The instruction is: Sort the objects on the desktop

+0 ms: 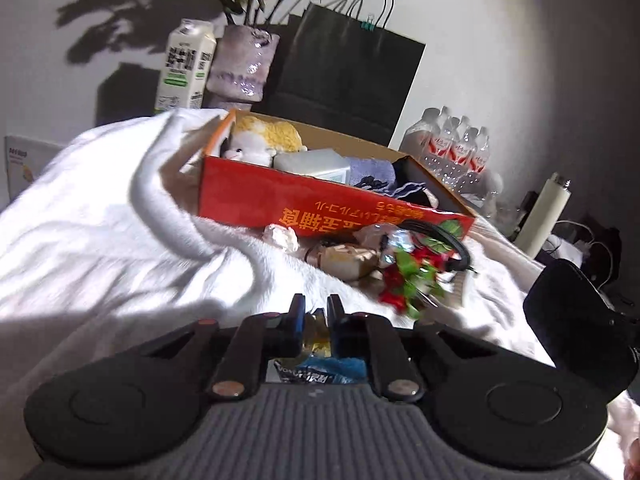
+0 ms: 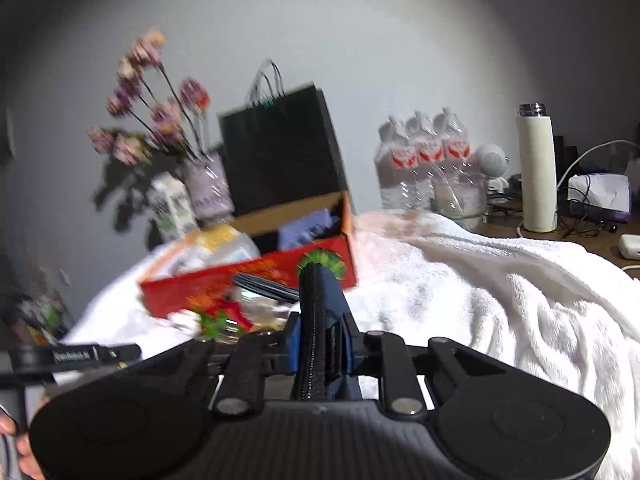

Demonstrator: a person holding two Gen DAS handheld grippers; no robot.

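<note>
Red box (image 1: 328,196) lies ahead of both grippers, long axis across the towel-covered desk; my left gripper (image 1: 316,312) pinches a snack packet (image 1: 320,340), right gripper (image 2: 324,320) clamps a dark pouch (image 2: 326,320).

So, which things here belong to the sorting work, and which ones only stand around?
Job:
- red box, partly filled
- loose pile in front of it: red-green item, black cable
- packet in the left hand-held gripper
- dark case in the right hand-held gripper

Lying about:
- milk carton
- flower vase
- black bag
- water bottles
- flask
</note>
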